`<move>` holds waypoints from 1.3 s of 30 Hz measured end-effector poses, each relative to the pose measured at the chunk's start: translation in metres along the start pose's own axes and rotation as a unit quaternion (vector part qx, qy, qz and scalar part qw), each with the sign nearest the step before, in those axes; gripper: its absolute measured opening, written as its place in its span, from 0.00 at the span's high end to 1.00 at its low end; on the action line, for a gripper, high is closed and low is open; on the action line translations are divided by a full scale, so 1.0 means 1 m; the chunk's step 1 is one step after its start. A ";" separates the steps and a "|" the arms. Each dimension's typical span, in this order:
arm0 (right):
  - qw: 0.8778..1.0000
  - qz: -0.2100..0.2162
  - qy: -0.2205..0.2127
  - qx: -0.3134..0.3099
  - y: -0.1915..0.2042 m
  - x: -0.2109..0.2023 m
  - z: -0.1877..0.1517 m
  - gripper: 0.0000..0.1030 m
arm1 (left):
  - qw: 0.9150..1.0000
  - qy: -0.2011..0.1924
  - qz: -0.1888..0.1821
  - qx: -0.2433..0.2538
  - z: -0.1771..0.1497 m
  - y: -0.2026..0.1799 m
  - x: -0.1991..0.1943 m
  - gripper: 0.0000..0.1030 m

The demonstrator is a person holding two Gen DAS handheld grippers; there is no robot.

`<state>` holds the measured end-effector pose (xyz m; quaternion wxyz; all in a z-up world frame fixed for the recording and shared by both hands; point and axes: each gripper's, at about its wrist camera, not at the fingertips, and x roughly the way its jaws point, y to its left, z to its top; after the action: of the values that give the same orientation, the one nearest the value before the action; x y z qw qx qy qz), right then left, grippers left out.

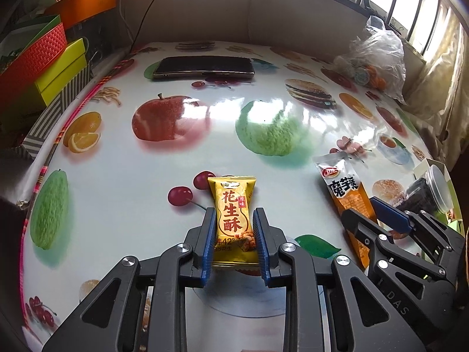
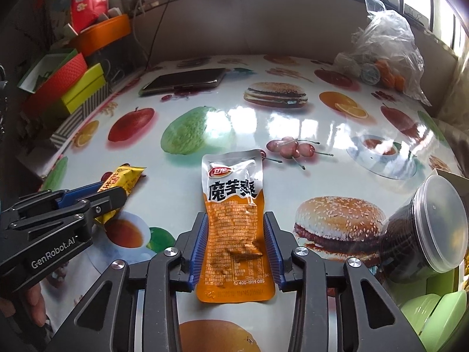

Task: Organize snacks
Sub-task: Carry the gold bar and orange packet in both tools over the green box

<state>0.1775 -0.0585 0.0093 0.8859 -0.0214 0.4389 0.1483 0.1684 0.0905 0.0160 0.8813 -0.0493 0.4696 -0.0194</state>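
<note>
Gripping a snack packet in each hand-held gripper over the glossy fruit-and-burger printed tablecloth (image 1: 123, 176).

Left gripper (image 1: 234, 228) is clenched on the small yellow foil peanut-crisp packet (image 1: 233, 214), its blue ribbed pads pressing both long edges near the lower half. Right gripper (image 2: 236, 234) holds the longer orange-and-white plastic snack pouch (image 2: 234, 205) between its pads, which touch the pouch's sides at its orange lower part while the white top points away across the table. Beside the right gripper lies a clear lidded plastic jar with dark contents (image 2: 425, 228); a dark phone (image 1: 203, 67) rests near the far edge.
</note>
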 end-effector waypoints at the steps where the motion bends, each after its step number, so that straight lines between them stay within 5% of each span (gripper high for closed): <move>1: 1.000 0.000 0.000 0.000 0.000 0.000 0.000 0.65 | 1.000 0.000 -0.001 0.000 -0.001 0.000 -0.001 0.75; 39: 0.999 0.009 -0.042 0.018 -0.012 -0.084 -0.014 0.65 | 0.998 -0.044 -0.022 0.035 -0.017 -0.042 -0.068 0.74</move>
<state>0.1220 -0.0926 0.0652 0.9027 0.0049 0.4039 0.1485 0.1166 0.0531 0.0674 0.9016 -0.0296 0.4282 -0.0529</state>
